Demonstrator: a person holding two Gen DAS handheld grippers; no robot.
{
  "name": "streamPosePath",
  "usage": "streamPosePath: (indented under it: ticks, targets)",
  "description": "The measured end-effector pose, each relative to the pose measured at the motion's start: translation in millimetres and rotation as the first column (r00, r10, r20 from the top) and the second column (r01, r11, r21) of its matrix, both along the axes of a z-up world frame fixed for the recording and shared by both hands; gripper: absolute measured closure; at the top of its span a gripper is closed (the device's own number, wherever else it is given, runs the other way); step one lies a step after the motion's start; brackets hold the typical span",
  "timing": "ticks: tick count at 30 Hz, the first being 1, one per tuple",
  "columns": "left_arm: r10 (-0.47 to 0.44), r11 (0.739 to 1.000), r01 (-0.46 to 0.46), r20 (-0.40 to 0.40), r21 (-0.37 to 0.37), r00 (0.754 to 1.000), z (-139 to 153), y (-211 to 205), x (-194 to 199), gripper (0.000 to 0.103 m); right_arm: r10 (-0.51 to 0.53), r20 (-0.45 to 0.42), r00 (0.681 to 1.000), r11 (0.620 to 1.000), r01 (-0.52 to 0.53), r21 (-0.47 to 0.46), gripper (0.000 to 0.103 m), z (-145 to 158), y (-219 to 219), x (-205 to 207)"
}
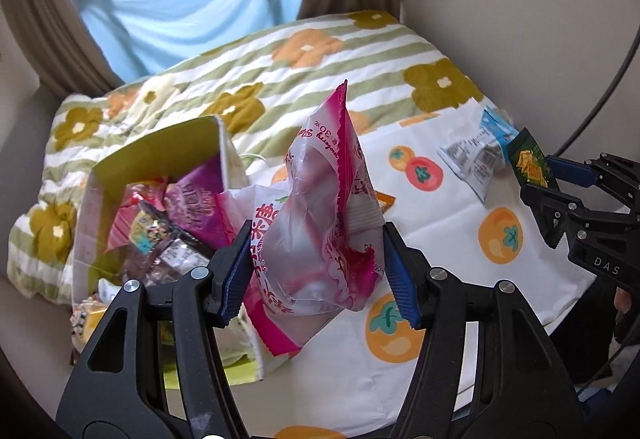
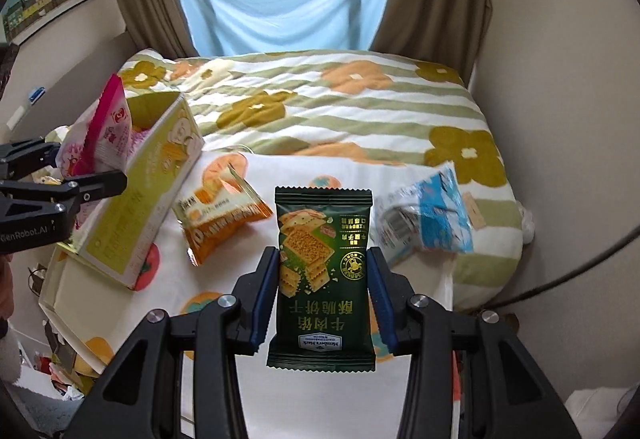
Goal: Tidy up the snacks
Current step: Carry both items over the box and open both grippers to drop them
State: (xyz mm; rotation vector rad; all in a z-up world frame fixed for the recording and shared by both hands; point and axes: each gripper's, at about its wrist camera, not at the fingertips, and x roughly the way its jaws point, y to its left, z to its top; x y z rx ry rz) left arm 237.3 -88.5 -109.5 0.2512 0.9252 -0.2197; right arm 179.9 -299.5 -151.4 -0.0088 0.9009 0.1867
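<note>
Two packets aloft, one per tool.

Left wrist view: left tool (image 1: pixel 318 271) clamped on a crumpled pink packet (image 1: pixel 320 215), long axis running up toward twelve o'clock, blue pads pressing both flanks. At ten o'clock, near and just below, the yellow-green box (image 1: pixel 160 143) lying tipped, mouth facing the camera, several wrappers already inside. At three o'clock, the right tool (image 1: pixel 560 179) with the green packet (image 1: pixel 530 159) in its grip; beyond it at two o'clock a blue-and-white packet (image 1: pixel 480 151) loose on the fruit-print cloth (image 1: pixel 460 239) over the bed.

Right wrist view: right tool (image 2: pixel 322 295) pinched narrowly on the green packet (image 2: pixel 324 271), long axis upright, print upside down. Box (image 2: pixel 136 207) at ten o'clock, well apart, with the left tool (image 2: pixel 80 179) and pink packet (image 2: pixel 96 131) right at its mouth. Judged from this: left hand far nearer the box, so probably first to drop.

Shown only here: an orange packet (image 2: pixel 224 219) at eleven o'clock between box and tool, mostly hidden in the other view. Shown only there: the box's contents.
</note>
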Motion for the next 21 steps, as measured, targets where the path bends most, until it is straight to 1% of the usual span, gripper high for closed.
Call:
streamPosePath:
  ticks: [2,6,9,11,14,16,19,21]
  targets:
    - [0.049,0.999,-0.049,0.020,0.004,0.999,8.3,18.0,4.7,0.046,0.039,0.015,0.999,0.999,-0.039,0.020,0.063,11.8,16.4,14.7]
    - [0.120,0.993,-0.119,0.042,-0.013,0.992,22.7,58.6,16.7,0.046,0.116,0.063,0.991,0.993,-0.117,0.018,0.063,34.3,56.4,39.7]
    - [0.178,0.984,-0.179,0.062,0.015,0.982,31.0,91.9,29.7,0.046,0.179,0.084,0.980,0.983,-0.182,0.031,0.063,47.0,90.7,59.1]
    - [0.206,0.978,-0.207,0.062,0.014,0.977,34.0,115.8,39.8,0.046,0.212,0.082,0.974,0.975,-0.217,0.050,0.063,53.4,115.5,73.9]
    - [0.231,0.972,-0.232,0.049,0.026,0.972,31.7,147.6,57.1,0.046,0.250,0.078,0.965,0.963,-0.256,0.086,0.063,57.7,148.5,94.4]
    - [0.238,0.971,-0.239,0.031,0.023,0.971,27.7,165.9,70.3,0.046,0.263,0.075,0.962,0.958,-0.269,0.094,0.063,58.9,168.4,106.4]
    - [0.250,0.968,-0.249,-0.003,0.035,0.968,18.3,192.5,89.7,0.046,0.268,0.055,0.962,0.955,-0.273,0.112,0.063,56.3,199.9,128.5]
    - [0.242,0.970,-0.241,-0.024,0.044,0.970,8.8,207.3,103.0,0.046,0.266,0.041,0.963,0.956,-0.269,0.115,0.063,53.7,215.4,139.6]
